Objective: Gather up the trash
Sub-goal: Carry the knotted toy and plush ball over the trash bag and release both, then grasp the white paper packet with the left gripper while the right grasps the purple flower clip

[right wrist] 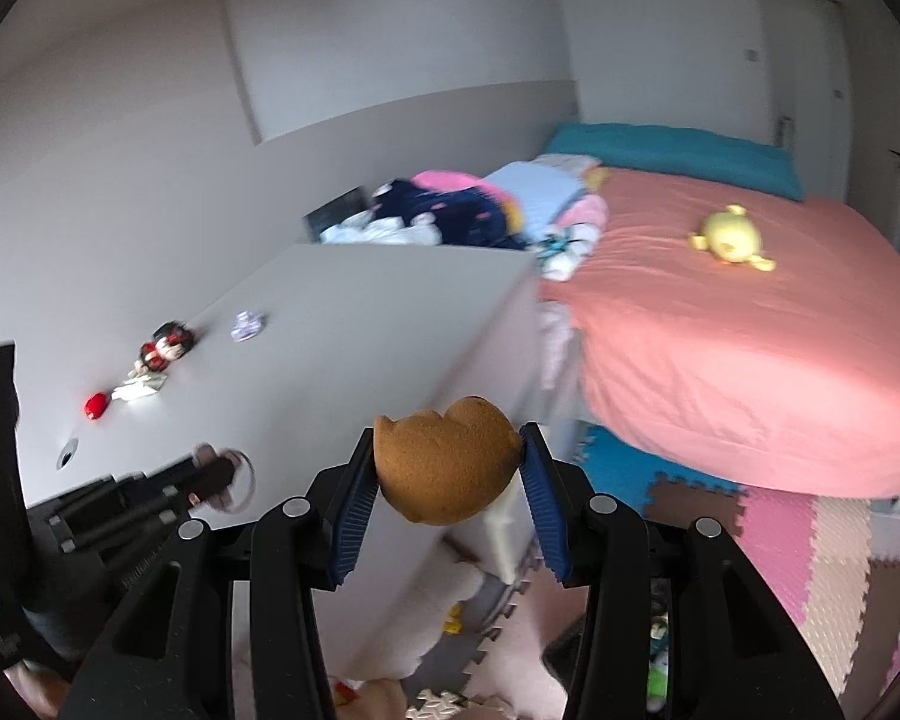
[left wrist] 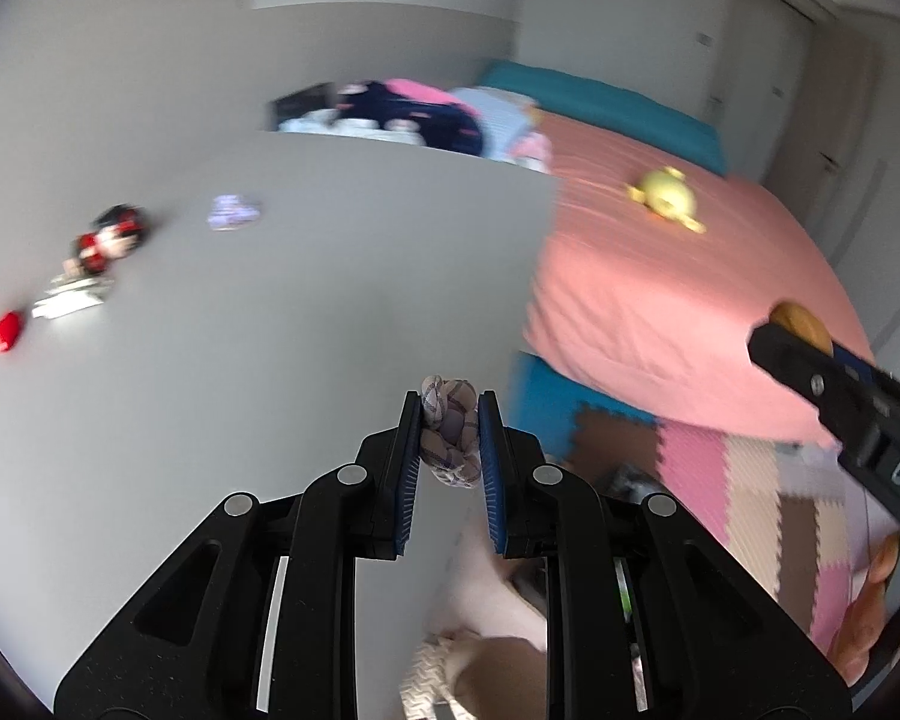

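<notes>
The left gripper (left wrist: 450, 420) has its fingers clamped on a crumpled wad of patterned wrapper (left wrist: 448, 439); the right gripper (right wrist: 447, 459) grips a brown sponge-like lump (right wrist: 444, 465) — both held above the grey tabletop (left wrist: 306, 276). Farther off lie a silver wrapper (left wrist: 69, 295), a red piece (left wrist: 7, 331) and a small doll (left wrist: 109, 237) — beyond, the pink bed (right wrist: 750, 348).

One doll (left wrist: 111, 238), one red lump (left wrist: 7, 331), one yellow plush (left wrist: 666, 199) — two wrappers (left wrist: 234, 213), (left wrist: 69, 297).

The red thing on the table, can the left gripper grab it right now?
Probably not. The left gripper is already shut on a wadded cloth, so it has no room for the red thing, though the table between looks bare.
</notes>
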Motion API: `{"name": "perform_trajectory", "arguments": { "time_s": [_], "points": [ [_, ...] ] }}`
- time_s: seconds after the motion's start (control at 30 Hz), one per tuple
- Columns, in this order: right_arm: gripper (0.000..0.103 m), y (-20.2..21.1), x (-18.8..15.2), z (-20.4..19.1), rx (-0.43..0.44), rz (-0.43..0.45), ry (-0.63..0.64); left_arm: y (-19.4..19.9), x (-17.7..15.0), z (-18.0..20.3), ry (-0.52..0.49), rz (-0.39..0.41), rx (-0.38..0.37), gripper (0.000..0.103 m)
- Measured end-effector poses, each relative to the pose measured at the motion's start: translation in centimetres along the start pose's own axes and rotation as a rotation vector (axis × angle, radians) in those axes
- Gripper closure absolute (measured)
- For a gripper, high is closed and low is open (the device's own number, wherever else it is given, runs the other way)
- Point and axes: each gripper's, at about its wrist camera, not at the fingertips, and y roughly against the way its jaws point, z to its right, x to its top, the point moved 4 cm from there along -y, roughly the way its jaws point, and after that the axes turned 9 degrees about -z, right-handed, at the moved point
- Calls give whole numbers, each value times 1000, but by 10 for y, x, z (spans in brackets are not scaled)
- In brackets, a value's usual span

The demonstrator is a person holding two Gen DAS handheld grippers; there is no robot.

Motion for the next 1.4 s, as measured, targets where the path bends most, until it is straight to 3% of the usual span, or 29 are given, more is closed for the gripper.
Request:
{"name": "perform_trajectory", "arguments": {
  "time_s": [0.33, 0.6, 0.67, 0.7, 0.77, 0.83, 1.1, 1.4],
  "points": [
    [55, 51, -50, 132, -168, 2, -183, -27, -44, 147, -232, -89, -125, 84],
    [54, 47, -90, 206, -246, -116, -304, -62, -83, 211, -356, -215, -152, 82],
    [26, 44, -96, 219, -293, -144, -333, -69, -92, 223, -393, -252, -142, 42],
    [21, 45, -99, 222, -317, -134, -343, -70, -94, 227, -403, -246, -122, 8],
    [20, 49, -102, 229, -371, -107, -351, -67, -98, 230, -418, -190, -74, 6],
    [20, 53, -104, 236, -380, -95, -355, -70, -100, 231, -431, -195, -59, 6],
    [20, 58, -101, 239, -345, -78, -371, -73, -94, 221, -401, -202, -63, 6],
    [20, 45, -91, 204, -301, -97, -313, -58, -85, 203, -359, -180, -77, 6]
  ]
}}
